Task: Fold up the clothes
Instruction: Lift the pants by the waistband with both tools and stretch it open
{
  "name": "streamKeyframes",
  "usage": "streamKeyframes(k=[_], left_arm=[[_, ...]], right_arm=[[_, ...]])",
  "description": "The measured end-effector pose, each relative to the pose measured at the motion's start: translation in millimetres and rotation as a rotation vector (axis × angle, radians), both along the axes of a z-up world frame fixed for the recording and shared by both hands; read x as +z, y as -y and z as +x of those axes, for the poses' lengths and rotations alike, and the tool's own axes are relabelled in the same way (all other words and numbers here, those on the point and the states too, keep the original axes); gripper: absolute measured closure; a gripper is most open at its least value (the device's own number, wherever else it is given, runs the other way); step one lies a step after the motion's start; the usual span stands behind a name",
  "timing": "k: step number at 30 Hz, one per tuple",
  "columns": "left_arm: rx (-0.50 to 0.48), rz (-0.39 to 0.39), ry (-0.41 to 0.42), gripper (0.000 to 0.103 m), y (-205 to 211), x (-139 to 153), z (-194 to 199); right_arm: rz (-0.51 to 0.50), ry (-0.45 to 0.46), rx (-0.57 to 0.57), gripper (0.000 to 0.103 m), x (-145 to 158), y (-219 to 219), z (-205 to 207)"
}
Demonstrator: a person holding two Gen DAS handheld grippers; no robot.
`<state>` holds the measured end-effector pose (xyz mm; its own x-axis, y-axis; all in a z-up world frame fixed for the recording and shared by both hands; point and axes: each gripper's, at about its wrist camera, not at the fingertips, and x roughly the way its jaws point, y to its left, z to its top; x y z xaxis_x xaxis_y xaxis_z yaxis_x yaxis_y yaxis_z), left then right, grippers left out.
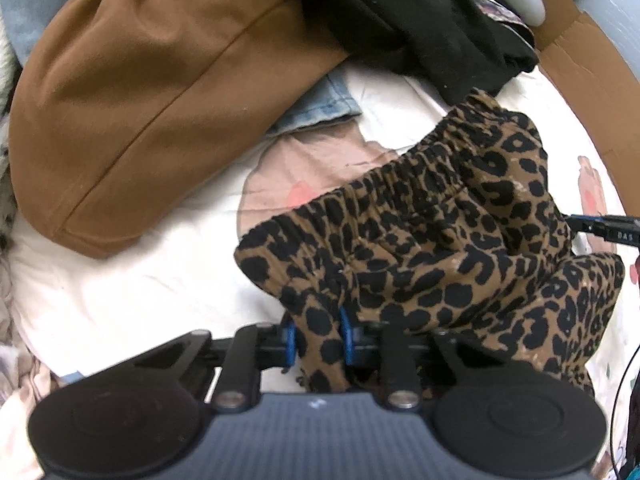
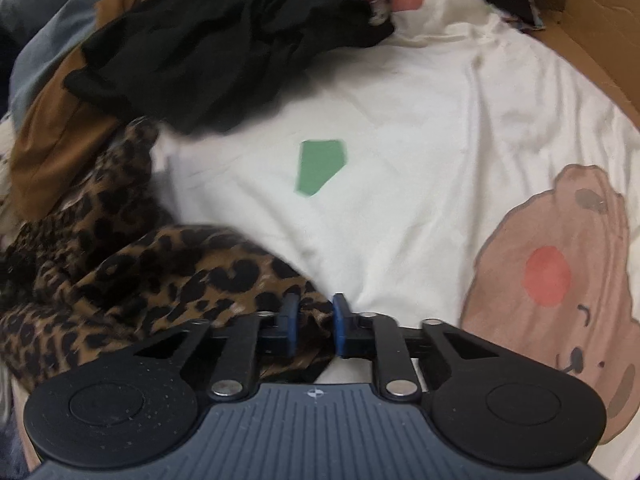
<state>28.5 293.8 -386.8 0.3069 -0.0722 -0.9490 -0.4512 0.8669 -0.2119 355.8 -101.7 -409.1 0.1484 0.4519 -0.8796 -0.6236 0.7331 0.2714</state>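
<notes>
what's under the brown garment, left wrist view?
A light denim piece pokes out from under the brown garment, both on the cream bedsheet. How far the denim extends, or anything else beneath, is covered.

One scrap of lettering, at the frame's right edge

White capitals "DAS", cut off by the picture's border, stand on a black bar-shaped gripper part with a blue tip, just right of the brown-and-black leopard-print garment. Nothing else is legible in either view.
</notes>
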Motion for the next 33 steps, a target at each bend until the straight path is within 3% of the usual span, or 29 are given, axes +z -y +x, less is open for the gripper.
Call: streamKeyframes(k=[3, 18, 33], left_arm=[[-0.006, 0.004, 0.006, 0.087, 1.4, 4.1, -0.9], [-0.124, 0.020, 0.093, 0.092, 30.9, 42.7, 32.2], [-0.391, -0.050, 0.244, 0.094, 127.1, 82.1, 114.4]], right_arm=[[-0.006, -0.008, 0.027, 0.098, 1.8, 2.5, -10.3], [-0.070, 0.020, -0.127, 0.099, 75.4, 98.4, -65.3], [-0.047, 0.078, -0.473, 0.100, 134.7, 233.3, -164.1]])
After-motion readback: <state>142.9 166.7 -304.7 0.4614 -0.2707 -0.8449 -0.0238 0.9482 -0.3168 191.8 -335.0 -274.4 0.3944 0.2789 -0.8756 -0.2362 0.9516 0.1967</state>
